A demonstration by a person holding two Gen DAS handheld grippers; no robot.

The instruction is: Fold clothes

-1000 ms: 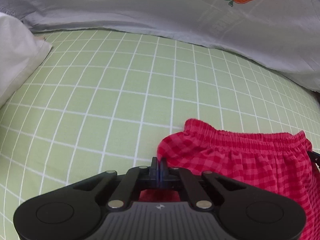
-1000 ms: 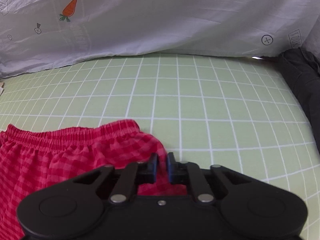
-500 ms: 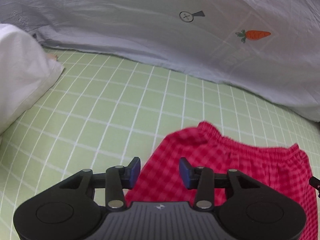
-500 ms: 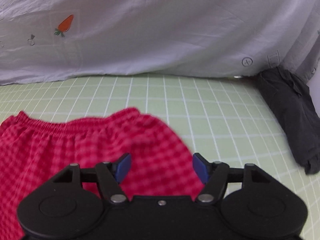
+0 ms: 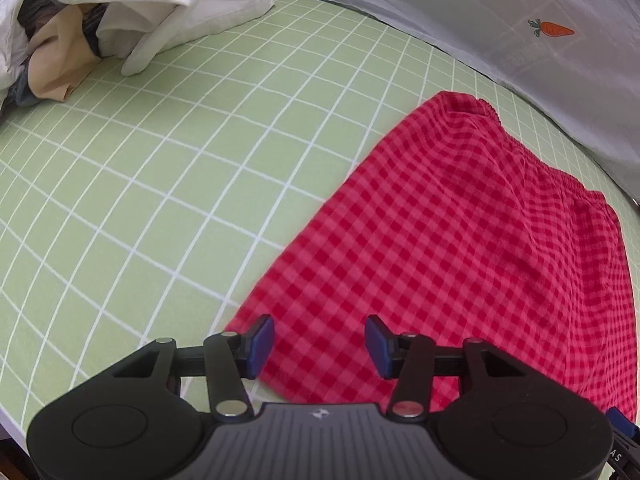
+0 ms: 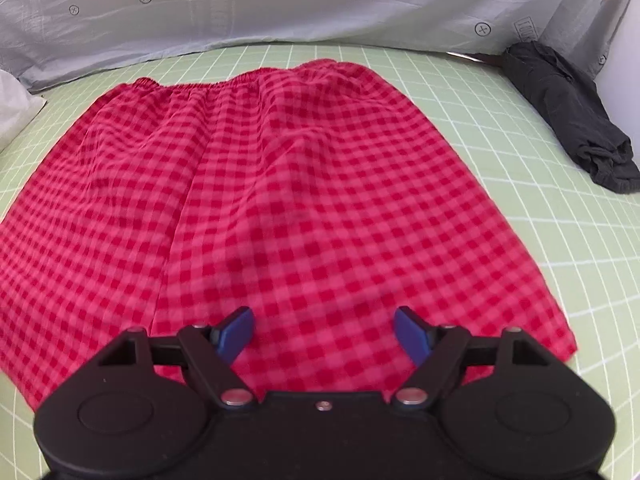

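Note:
Red checked shorts [image 5: 460,240] lie spread flat on the green grid sheet [image 5: 160,200], elastic waistband at the far end. In the right wrist view the shorts [image 6: 280,200] fill the middle. My left gripper [image 5: 320,346] is open and empty, above the shorts' near left hem corner. My right gripper [image 6: 324,334] is open and empty, above the near hem of the right leg.
A pale blue duvet with carrot prints [image 6: 320,0] lies along the far side. A pile of white and beige clothes [image 5: 100,20] sits at the far left. A dark grey garment [image 6: 568,116] lies at the far right.
Both grippers opened and let go of the shorts' waistband corners, then pulled back toward the near hem. The shorts now lie spread out flat.

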